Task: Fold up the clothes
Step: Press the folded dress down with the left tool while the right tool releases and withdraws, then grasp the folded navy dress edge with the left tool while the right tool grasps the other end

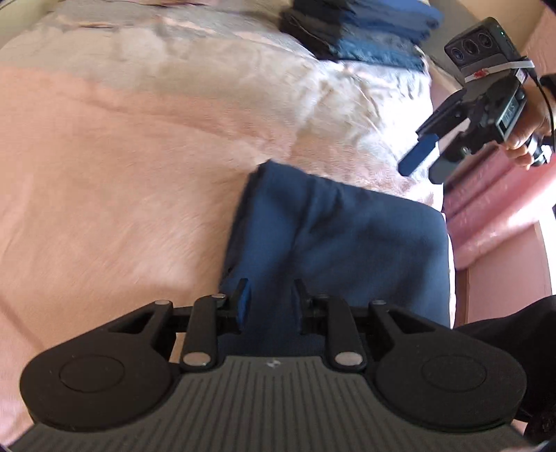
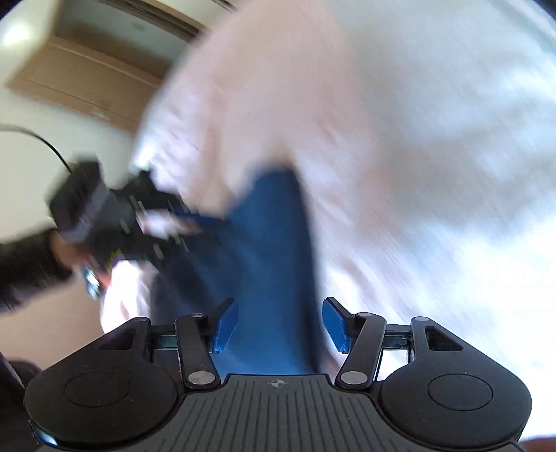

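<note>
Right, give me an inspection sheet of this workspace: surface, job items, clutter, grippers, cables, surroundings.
Surface: bed under a rumpled pink blanket.
Job's things: blue garment, partly folded, lying near the bed's edge; stack of folded clothes, dark and blue, at the far side of the bed.
Clutter: nothing seen.
Grippers: left gripper over the garment's near end, jaws slightly apart, no grip visible; right gripper open, held in the air above the bed edge by a hand, holding nothing.
Cables: black cable running from the right gripper; another from the left one.
Surroundings: pink bed skirt; cardboard box in the blurred right wrist view.
</note>
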Motion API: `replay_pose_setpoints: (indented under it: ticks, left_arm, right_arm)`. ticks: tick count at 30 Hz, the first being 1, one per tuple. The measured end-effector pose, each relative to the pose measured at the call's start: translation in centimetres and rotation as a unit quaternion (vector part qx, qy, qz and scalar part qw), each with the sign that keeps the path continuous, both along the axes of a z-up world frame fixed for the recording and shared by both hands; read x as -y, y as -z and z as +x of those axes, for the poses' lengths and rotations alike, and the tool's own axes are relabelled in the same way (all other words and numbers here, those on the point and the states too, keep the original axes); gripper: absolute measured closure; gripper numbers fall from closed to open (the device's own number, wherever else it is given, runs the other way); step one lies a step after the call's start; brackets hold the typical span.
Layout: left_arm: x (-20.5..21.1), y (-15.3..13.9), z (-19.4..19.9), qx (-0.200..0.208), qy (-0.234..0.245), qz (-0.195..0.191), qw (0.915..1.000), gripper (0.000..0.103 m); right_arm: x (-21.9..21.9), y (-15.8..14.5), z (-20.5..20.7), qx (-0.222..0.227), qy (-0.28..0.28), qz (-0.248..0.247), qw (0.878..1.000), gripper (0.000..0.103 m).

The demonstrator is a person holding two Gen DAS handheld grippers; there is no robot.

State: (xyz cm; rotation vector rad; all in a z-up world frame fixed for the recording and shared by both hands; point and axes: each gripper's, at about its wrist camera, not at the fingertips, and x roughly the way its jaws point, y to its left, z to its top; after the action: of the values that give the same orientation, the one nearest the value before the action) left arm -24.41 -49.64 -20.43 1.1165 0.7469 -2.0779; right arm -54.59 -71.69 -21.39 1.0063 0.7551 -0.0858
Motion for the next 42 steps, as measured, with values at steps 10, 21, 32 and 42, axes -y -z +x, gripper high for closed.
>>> replay_pose_setpoints:
  ticks: [10, 21, 32, 42]
  left_arm:
    - [-10.1, 1.8, 13.0, 0.037, -0.131, 0.008, 0.9907, 0.084]
    - [-15.1, 3.4, 6.1, 0.041, -0.035, -0.016, 0.9984, 0.082]
    - [-16.5, 0.5, 4.0, 0.034, -0.115, -0.056, 0.9913, 0.081]
    - [-21.2, 2.7, 5.3, 0.107, -0.157, 0.038, 0.9811, 0.079]
  right_arm:
    - [-2.5, 0.4, 6.7, -0.078, 0.035, -0.140, 0.986, 0.050]
    - [-13.9, -0.9, 10.6, -0.081, 0.030, -0.123, 0.989, 0.050]
    - [-15.6, -3.5, 7.5, -0.078, -0.002, -0.190, 0.979, 0.045]
    - [-17.5, -0.5, 11.0, -0.074, -0.092, -0.186, 0.975, 0.001]
